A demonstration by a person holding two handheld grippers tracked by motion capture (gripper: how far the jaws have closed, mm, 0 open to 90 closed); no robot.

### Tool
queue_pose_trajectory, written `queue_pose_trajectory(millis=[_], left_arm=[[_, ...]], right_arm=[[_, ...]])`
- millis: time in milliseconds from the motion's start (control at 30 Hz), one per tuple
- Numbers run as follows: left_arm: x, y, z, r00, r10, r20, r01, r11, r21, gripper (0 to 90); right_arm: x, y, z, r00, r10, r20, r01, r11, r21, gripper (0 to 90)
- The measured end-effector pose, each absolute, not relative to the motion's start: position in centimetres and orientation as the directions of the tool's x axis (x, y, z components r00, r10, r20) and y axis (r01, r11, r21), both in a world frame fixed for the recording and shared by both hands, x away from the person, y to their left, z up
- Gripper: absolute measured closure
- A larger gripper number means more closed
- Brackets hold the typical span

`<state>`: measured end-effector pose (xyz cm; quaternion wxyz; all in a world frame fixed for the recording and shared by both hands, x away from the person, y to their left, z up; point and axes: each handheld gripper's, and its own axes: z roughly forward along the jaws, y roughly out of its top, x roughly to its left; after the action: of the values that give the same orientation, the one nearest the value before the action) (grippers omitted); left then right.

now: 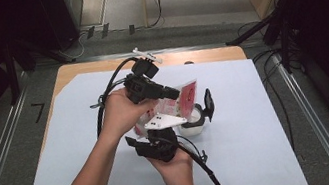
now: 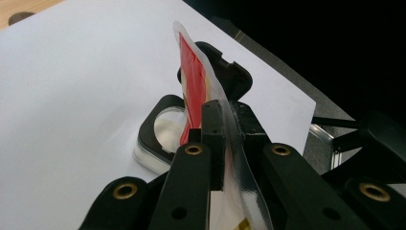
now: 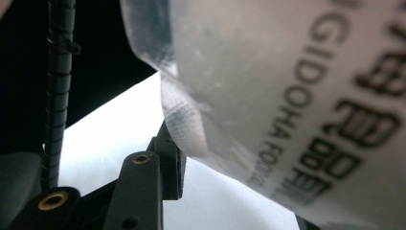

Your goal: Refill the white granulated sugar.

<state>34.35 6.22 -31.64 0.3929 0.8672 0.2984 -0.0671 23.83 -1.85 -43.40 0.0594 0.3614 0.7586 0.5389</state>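
- Two hand-held grippers meet over the middle of the surface, which is covered with a white sheet; each is held in one of the person's hands.
- Left hand-held gripper: its jaws are pressed together on the edge of a pouch, a red-and-clear plastic packet standing on edge between them.
- In the high view the left hand holds that gripper pointing to the right, with the pouch at its tip, raised above the surface.
- Right hand-held gripper: one black jaw shows beside the pouch, whose clear printed film hangs across the frame very close to the camera. Whether the jaws are spread or pinching the film, I cannot tell.
- In the high view the right hand holds its gripper just below the pouch, the grey three-cornered plate on top.
- A white container with a black rim sits on the surface right under the pouch; its black lid stands open on the far right side.
- From the left gripper view, the container lies below the pouch's lower end, the lid upright behind it.
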Motion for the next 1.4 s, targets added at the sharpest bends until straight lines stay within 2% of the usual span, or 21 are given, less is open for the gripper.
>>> queue_pose_trajectory(millis=[133, 433, 1267, 1400], left_arm=[[34.1, 6.6, -31.7, 0.806, 0.47, -0.359, 0.58, -0.508, 0.637, 85.8], [33.8, 7.3, -31.9, 0.803, 0.465, -0.373, 0.587, -0.508, 0.63, 85.2], [33.4, 9.5, -32.7, 0.8, 0.474, -0.369, 0.594, -0.533, 0.603, 87.3], [33.3, 9.8, -32.8, 0.795, 0.48, -0.371, 0.6, -0.536, 0.593, 88.2]], right_arm=[[23.7, -1.8, -43.5, -0.732, 0.609, 0.307, 0.495, 0.164, 0.853, 58.8], [23.4, -1.3, -44.1, -0.742, 0.595, 0.308, 0.49, 0.169, 0.855, 51.7], [23.1, -1.2, -45.9, -0.757, 0.567, 0.324, 0.5, 0.184, 0.846, 56.3], [23.0, -1.0, -46.3, -0.761, 0.578, 0.295, 0.484, 0.204, 0.851, 56.9]])
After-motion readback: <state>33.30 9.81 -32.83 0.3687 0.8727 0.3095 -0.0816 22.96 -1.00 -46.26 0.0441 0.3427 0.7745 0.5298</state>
